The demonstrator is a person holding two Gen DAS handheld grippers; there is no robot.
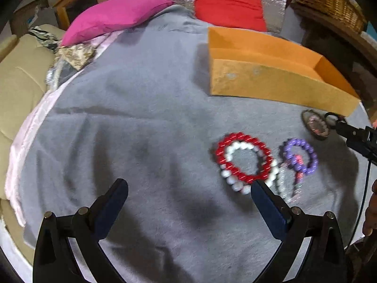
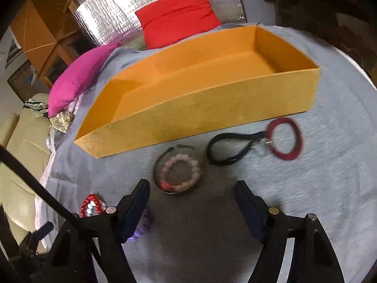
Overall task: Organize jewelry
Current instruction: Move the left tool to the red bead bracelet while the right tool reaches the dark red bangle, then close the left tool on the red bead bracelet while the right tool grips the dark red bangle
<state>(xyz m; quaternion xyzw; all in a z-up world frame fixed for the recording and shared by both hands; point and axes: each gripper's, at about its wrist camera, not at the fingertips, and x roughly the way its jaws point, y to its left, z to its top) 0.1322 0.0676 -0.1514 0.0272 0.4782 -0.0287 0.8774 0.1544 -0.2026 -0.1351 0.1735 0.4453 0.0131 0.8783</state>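
An open orange box (image 1: 271, 80) lies on the grey blanket, empty inside in the right wrist view (image 2: 212, 94). In the left wrist view a red bead bracelet (image 1: 243, 156) overlaps a white one (image 1: 232, 181), with a purple bracelet (image 1: 302, 155) to their right. My left gripper (image 1: 188, 188) is open and empty just before them. My right gripper (image 2: 192, 188) is open and empty, just short of a pink bead bracelet inside a dark ring (image 2: 179, 169). A black band (image 2: 226, 148) and a dark red ring (image 2: 285, 139) lie right of it.
A magenta pillow (image 1: 113, 16) and a red pillow (image 1: 228, 4) lie at the back of the blanket. A beige cushion (image 1: 21, 75) sits to the left. A wicker basket (image 1: 329, 0) stands at the back right. The right gripper's body (image 1: 358, 139) shows at the right edge.
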